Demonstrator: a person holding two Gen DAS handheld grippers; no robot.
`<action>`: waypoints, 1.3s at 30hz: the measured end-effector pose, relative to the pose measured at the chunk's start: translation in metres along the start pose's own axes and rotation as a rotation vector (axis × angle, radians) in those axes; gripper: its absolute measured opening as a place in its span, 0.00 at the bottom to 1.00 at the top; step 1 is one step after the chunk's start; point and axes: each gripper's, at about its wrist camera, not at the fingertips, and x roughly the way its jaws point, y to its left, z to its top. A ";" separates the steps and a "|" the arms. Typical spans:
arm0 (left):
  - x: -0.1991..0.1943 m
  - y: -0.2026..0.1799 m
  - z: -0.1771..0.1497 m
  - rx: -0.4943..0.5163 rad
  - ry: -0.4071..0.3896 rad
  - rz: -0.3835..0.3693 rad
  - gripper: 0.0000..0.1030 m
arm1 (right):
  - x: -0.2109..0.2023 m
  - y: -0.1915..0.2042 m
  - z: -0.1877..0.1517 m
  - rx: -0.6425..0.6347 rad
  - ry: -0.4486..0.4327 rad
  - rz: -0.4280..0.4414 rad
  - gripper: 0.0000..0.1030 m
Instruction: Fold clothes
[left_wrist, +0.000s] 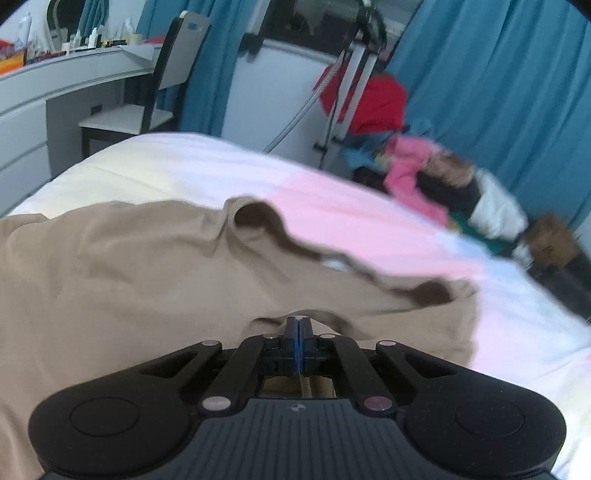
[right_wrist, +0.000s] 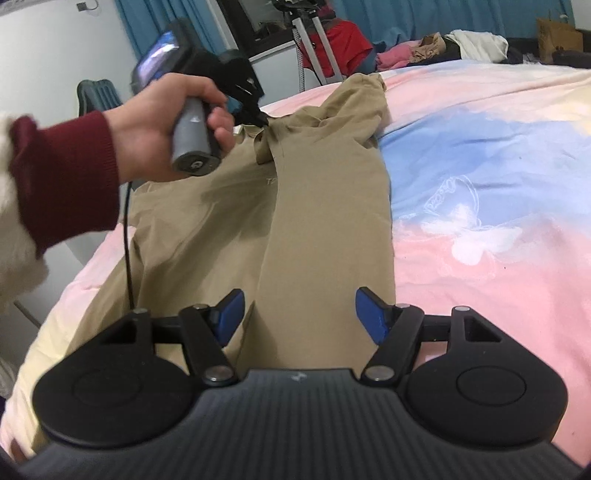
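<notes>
The tan trousers (right_wrist: 306, 206) lay lengthwise on the pastel bedspread (right_wrist: 498, 155), one leg seemingly already laid over the other, so the folding looked barely begun. The left gripper (left_wrist: 298, 325) had pinched fabric near the waistband, jaws fully together. The right gripper (right_wrist: 299, 314) hung wide above the leg, empty.

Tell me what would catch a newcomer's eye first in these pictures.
The tan trousers stretched lengthwise down the pink-and-blue bed cover. Next, the left gripper, held by a hand in a dark red sleeve, is pinching the trousers near their far end, while the right gripper stands open over the near end. Behind the bed, a heap of clothes lies before blue curtains.
</notes>
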 end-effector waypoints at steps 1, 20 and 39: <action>0.006 0.001 -0.004 0.003 0.020 0.004 0.00 | 0.001 0.000 0.000 -0.007 0.001 -0.003 0.67; -0.186 0.038 -0.088 0.272 -0.115 -0.188 0.78 | -0.031 -0.003 0.001 -0.023 -0.257 -0.043 0.67; -0.364 0.088 -0.200 0.349 -0.223 -0.192 1.00 | -0.089 0.022 -0.010 -0.042 -0.298 -0.083 0.67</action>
